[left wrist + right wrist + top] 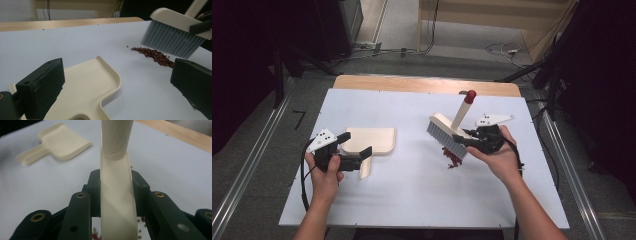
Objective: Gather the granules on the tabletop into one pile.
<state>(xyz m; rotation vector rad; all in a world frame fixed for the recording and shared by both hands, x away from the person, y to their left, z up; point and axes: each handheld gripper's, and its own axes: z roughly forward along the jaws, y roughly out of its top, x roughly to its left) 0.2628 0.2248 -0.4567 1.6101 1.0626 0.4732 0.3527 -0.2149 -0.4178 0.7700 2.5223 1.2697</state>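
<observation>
Cream brush (447,129) clamped in right claw (462,137).

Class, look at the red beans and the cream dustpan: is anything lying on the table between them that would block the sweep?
Nothing visible does. Between the red beans and the dustpan lies only bare white table. The brush, held in the right claw, is above the beans, on their far side from the dustpan.

table (412,200): wide bare strip along the near edge and down the middle, open between dustpan (371,140) and brush (447,134). far left corner bare. obstacles: dustpan at left, its handle between the left gripper's (357,150) spread jaws; brush tilted at right, clamped in right gripper (467,137); beans (453,157) under its bristles.
</observation>
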